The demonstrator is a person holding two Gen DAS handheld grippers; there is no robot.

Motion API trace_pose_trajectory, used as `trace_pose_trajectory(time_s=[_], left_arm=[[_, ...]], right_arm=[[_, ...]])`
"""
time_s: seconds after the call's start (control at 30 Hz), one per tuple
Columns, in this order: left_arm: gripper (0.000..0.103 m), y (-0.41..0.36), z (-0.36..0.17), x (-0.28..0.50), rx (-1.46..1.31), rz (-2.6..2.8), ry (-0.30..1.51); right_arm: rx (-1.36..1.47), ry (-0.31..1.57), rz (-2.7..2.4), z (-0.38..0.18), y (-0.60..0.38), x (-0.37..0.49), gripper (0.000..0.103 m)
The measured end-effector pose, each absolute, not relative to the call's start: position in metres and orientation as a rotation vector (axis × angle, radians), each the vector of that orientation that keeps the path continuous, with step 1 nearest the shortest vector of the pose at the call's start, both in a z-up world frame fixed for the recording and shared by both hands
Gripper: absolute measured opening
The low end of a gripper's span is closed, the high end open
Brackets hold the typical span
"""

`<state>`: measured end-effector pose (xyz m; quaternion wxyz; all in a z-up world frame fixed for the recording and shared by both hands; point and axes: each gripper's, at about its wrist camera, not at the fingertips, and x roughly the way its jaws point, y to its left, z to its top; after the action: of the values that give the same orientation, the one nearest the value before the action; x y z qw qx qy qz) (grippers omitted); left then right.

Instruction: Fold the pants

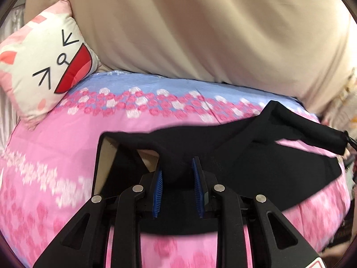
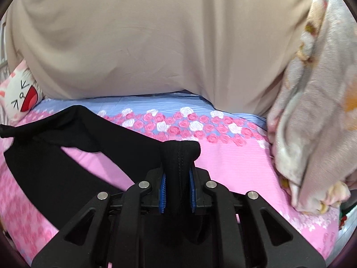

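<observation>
Black pants (image 1: 256, 151) hang stretched between my two grippers above the pink flowered bed sheet (image 1: 55, 151). My left gripper (image 1: 177, 174) is shut on a bunched black edge of the pants, fabric filling the gap between its blue pads (image 1: 158, 192). The waist opening with a pale lining (image 1: 107, 163) gapes to its left. In the right wrist view my right gripper (image 2: 178, 176) is shut on a seamed fold of the pants (image 2: 179, 156). The two legs (image 2: 55, 163) trail away to the left over the sheet (image 2: 234, 167).
A cat-face pillow (image 1: 46, 67) lies at the bed's far left. A large beige cover (image 1: 200, 29) rises behind the bed. A crumpled pale flowered blanket (image 2: 312, 122) lies on the right side of the bed.
</observation>
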<state>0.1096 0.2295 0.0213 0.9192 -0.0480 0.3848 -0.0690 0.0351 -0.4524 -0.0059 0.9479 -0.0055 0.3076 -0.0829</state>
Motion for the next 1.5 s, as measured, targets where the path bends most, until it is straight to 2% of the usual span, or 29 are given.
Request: trace_pose_trajectory(time_s=[0.2, 0.37, 0.47, 0.6, 0.67, 0.7, 0.73, 0.8, 0.87, 0.93, 1.03, 1.1, 1.13, 1.17, 1.2, 1.23, 1.27, 1.33, 1.37, 1.4, 1.43, 1.5], left_arm=[[0.023, 0.256, -0.004, 0.046, -0.124, -0.064, 0.839], [0.024, 0.283, -0.061, 0.047, -0.131, 0.037, 0.958], [0.024, 0.287, -0.063, 0.054, -0.122, 0.057, 0.954], [0.026, 0.28, -0.027, 0.059, -0.026, 0.127, 0.866], [0.035, 0.277, -0.012, 0.06, 0.041, 0.197, 0.853], [0.036, 0.276, -0.007, 0.059, 0.057, 0.209, 0.847], [0.038, 0.276, -0.003, 0.056, 0.055, 0.203, 0.838], [0.038, 0.274, 0.002, 0.047, 0.041, 0.185, 0.822], [0.045, 0.27, 0.004, 0.041, 0.031, 0.192, 0.805], [0.046, 0.269, 0.003, 0.042, 0.007, 0.195, 0.807], [0.046, 0.257, 0.015, 0.051, -0.017, 0.172, 0.787], [0.046, 0.238, 0.028, 0.06, 0.003, 0.129, 0.76], [0.051, 0.229, 0.032, 0.064, 0.007, 0.111, 0.751], [0.059, 0.213, 0.036, 0.072, 0.014, 0.074, 0.736], [0.061, 0.199, 0.037, 0.078, 0.021, 0.045, 0.727], [0.063, 0.182, 0.037, 0.084, 0.028, 0.007, 0.721], [0.063, 0.161, 0.032, 0.09, 0.033, -0.046, 0.722], [0.063, 0.124, 0.014, 0.1, 0.025, -0.141, 0.745], [0.063, 0.112, 0.005, 0.102, 0.022, -0.167, 0.762], [0.063, 0.1, -0.005, 0.105, 0.019, -0.184, 0.781], [0.063, 0.088, -0.019, 0.108, 0.02, -0.199, 0.809], [0.063, 0.079, -0.036, 0.111, 0.02, -0.19, 0.84]], right_arm=[[-0.023, 0.656, -0.245, -0.021, -0.465, -0.004, 0.015], [-0.071, 0.758, -0.335, -0.061, -0.476, -0.014, 0.015], [-0.098, 0.816, -0.38, -0.077, -0.483, -0.007, 0.016], [-0.118, 0.727, -0.377, -0.039, -0.478, 0.0, 0.016], [-0.111, 0.602, -0.351, -0.002, -0.471, -0.014, 0.017], [-0.156, 0.578, -0.371, 0.006, -0.466, -0.022, 0.024], [-0.2, 0.595, -0.402, 0.004, -0.464, -0.027, 0.037], [-0.201, 0.685, -0.443, -0.019, -0.477, -0.035, 0.049], [-0.173, 0.829, -0.514, -0.058, -0.501, -0.052, 0.049], [-0.099, 0.897, -0.584, -0.087, -0.523, -0.08, 0.049], [0.07, 0.841, -0.623, -0.09, -0.539, -0.125, 0.049], [0.176, 0.776, -0.589, -0.07, -0.541, -0.137, 0.05], [0.201, 0.751, -0.553, -0.061, -0.539, -0.135, 0.051], [0.209, 0.731, -0.518, -0.051, -0.535, -0.129, 0.056], [0.201, 0.715, -0.488, -0.041, -0.53, -0.12, 0.072], [0.179, 0.71, -0.455, -0.035, -0.523, -0.106, 0.092], [0.13, 0.723, -0.435, -0.036, -0.517, -0.088, 0.096], [-0.039, 0.83, -0.463, -0.054, -0.509, -0.043, 0.093], [-0.088, 0.875, -0.465, -0.063, -0.508, -0.028, 0.085], [-0.095, 0.936, -0.428, -0.073, -0.511, -0.01, 0.045], [-0.074, 0.975, -0.391, -0.077, -0.513, 0.002, 0.013], [-0.195, 0.918, -0.379, -0.058, -0.497, 0.008, 0.006]])
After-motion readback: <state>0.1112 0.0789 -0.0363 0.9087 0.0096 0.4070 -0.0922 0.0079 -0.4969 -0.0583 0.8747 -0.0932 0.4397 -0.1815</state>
